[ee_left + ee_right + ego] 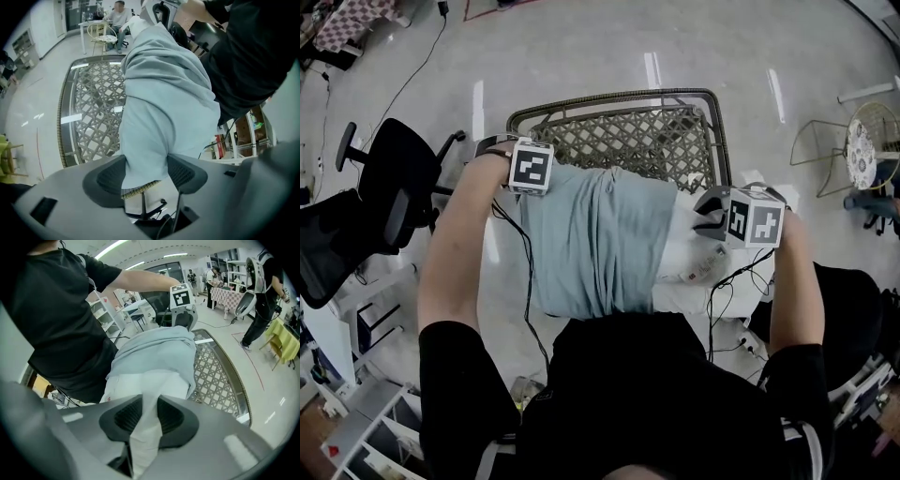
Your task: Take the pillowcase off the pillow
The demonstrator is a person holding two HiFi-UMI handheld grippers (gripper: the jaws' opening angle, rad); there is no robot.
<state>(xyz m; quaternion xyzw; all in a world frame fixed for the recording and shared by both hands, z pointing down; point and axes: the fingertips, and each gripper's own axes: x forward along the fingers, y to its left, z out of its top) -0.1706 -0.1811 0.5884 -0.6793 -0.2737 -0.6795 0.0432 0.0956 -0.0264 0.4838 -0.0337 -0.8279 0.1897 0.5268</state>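
We hold pillow [689,255] above wicker table [609,97]: left gripper [145,176] squeezes bunch of blue pillowcase [591,239], right gripper [149,416] pinches white pillow end poking out. Pillowcase covers most of pillow. Next, we think: pull hands apart, grips tight

Open-plan lab or office workspace, not a home. Glossy pale floor [581,47] with lamp reflections. Black office chairs [384,187] at 9 o'clock, loose cable [412,75] trailing at 11, white shelving [366,431] at 7, wire chair [862,150] at 3. Right gripper view: ceiling strip lights [112,248], checked-cloth table [225,295], standing person [265,291]. Left gripper view: seated person [118,14] at a white table.
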